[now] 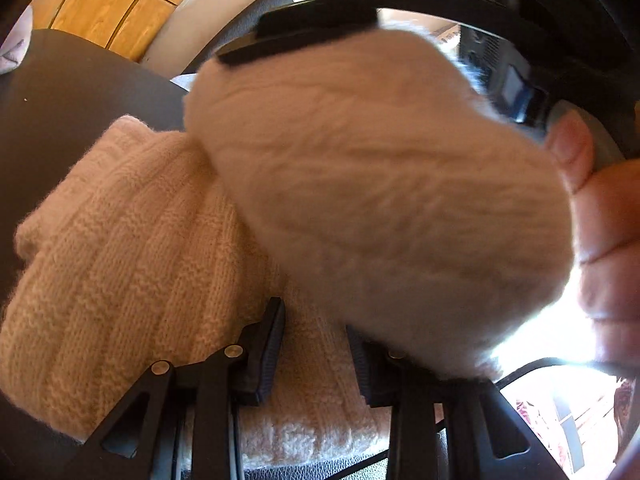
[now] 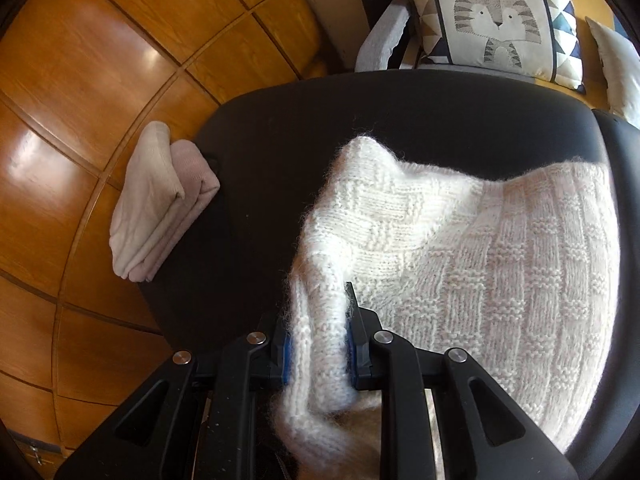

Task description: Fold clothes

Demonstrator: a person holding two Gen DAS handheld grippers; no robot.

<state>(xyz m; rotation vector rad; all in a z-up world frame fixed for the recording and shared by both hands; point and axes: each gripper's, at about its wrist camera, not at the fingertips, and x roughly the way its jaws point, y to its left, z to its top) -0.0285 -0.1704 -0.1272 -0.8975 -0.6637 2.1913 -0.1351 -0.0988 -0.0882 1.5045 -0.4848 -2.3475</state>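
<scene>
Wood floor [image 2: 120, 92], dark table [image 2: 260, 152] w/ cream knit sweater [image 2: 500, 280] spread over it, mid-fold. Folded pinkish garment [image 2: 160, 204] at table edge looks done. Right gripper [image 2: 318, 344] clamped on sweater edge; left gripper [image 1: 316, 344] apart, fabric between, not pinched.

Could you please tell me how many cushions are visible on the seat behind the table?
2: a tiger-print cushion on the grey seat, and a plain white cushion at the right edge, partly cut off. Others may be hidden.
</scene>
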